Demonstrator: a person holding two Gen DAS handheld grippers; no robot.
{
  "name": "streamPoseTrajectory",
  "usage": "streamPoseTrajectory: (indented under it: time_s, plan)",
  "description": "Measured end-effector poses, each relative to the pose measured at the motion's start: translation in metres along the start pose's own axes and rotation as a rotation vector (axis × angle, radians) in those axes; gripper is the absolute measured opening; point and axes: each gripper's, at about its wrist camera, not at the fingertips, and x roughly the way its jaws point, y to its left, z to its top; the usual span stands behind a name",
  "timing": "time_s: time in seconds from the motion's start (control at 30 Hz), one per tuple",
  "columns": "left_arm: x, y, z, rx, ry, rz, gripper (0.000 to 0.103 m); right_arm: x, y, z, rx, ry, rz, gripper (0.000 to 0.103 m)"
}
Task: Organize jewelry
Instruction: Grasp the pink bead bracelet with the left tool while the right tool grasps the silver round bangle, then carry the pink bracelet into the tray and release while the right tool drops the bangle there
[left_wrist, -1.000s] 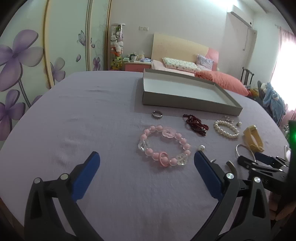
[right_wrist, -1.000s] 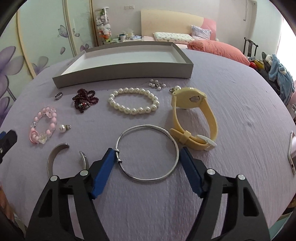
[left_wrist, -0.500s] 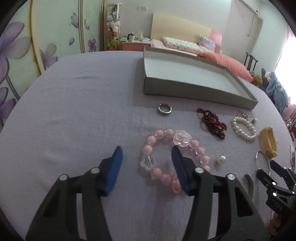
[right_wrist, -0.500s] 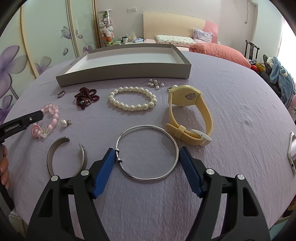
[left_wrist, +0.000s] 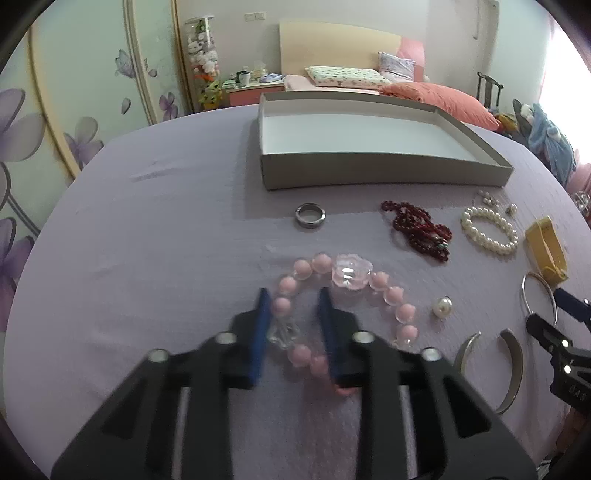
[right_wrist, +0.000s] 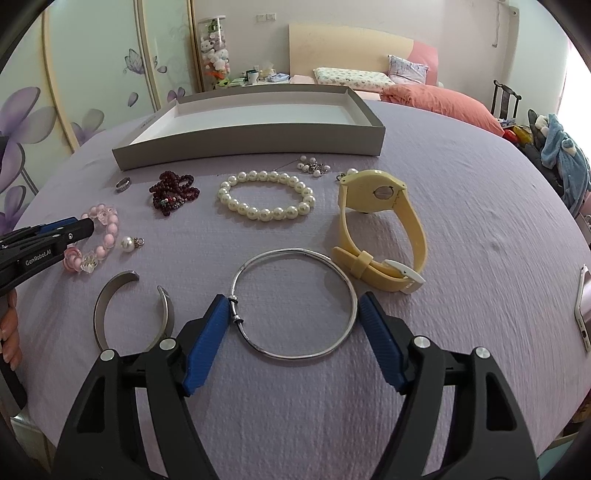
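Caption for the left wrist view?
Left gripper closing on the near-left arc of a pink bead bracelet, empty grey tray beyond.

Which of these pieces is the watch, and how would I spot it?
Start at the shallow grey box at the far side of the lilac bedspread. In front of its right corner, right of the pearl bracelet, stands the yellow watch. It is the only yellow piece, with a wide buckled strap.

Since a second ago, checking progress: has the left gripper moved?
Yes. The left gripper advanced toward the box, and its closing jaws now straddle the pink bracelet.
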Motion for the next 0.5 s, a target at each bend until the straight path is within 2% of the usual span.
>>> streamPoseTrajectory:
  time_s: [0.07, 0.2, 0.5]
  plan:
    - [-0.001, -0.001, -0.001, 0.017, -0.007, 0.002, 0.015, 0.0, -0.001, 0.0, -0.003, 0.001, 0.005, 0.071]
    - [-0.005, 0.004, -0.003, -0.011, -0.016, -0.031, 0.014, -0.002, -0.001, -0.002, -0.005, -0.001, 0.01, 0.071]
    - [-0.039, 0.005, -0.007, -0.023, -0.102, -0.071, 0.014, -0.009, -0.002, -0.009, 0.015, -0.012, 0.037, 0.07]
